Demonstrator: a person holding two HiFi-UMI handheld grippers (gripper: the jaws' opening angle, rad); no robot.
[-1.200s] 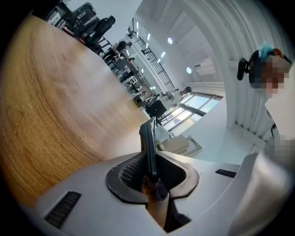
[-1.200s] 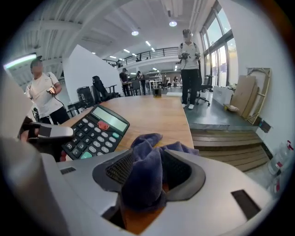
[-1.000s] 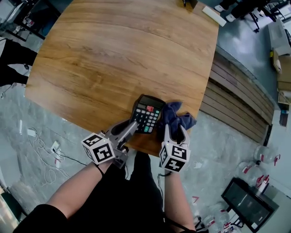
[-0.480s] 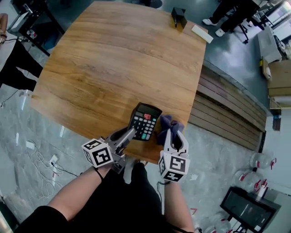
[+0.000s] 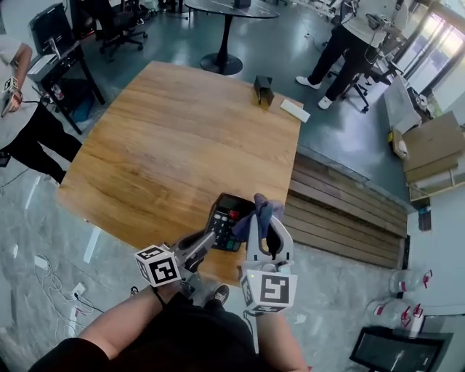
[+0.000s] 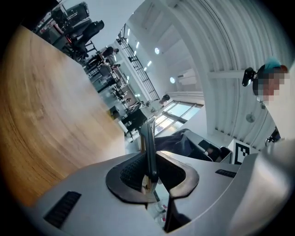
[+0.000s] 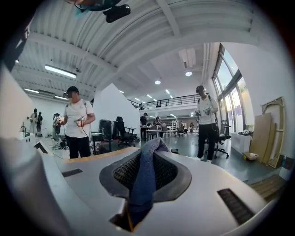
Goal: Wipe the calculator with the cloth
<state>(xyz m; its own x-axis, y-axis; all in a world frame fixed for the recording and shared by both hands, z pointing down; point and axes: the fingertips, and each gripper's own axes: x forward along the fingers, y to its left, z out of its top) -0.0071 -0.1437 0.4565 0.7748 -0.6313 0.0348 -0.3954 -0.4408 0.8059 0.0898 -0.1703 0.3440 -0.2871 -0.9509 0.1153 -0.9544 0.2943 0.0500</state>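
A black calculator [image 5: 228, 220] with a red key hangs above the near edge of the wooden table [image 5: 167, 145], and my left gripper [image 5: 211, 238] is shut on its near end. In the left gripper view the calculator [image 6: 148, 143] stands edge-on between the pads. My right gripper [image 5: 261, 220] is beside it on the right. Its jaws have just been closing and are now shut on the dark blue cloth [image 5: 264, 209], which bunches up out of them. The right gripper view shows the cloth [image 7: 146, 175] pinched between the pads.
A small black box [image 5: 263, 91] and a white flat block [image 5: 294, 110] lie at the table's far edge. Wooden slats [image 5: 341, 211] run along the floor at right. People stand at left [image 5: 22, 109] and far right [image 5: 349, 36]. A round table [image 5: 229, 9] is beyond.
Both grippers have risen off the table, the left carrying the calculator. The right gripper, open around the cloth a second ago, has shut on it and lifted it.
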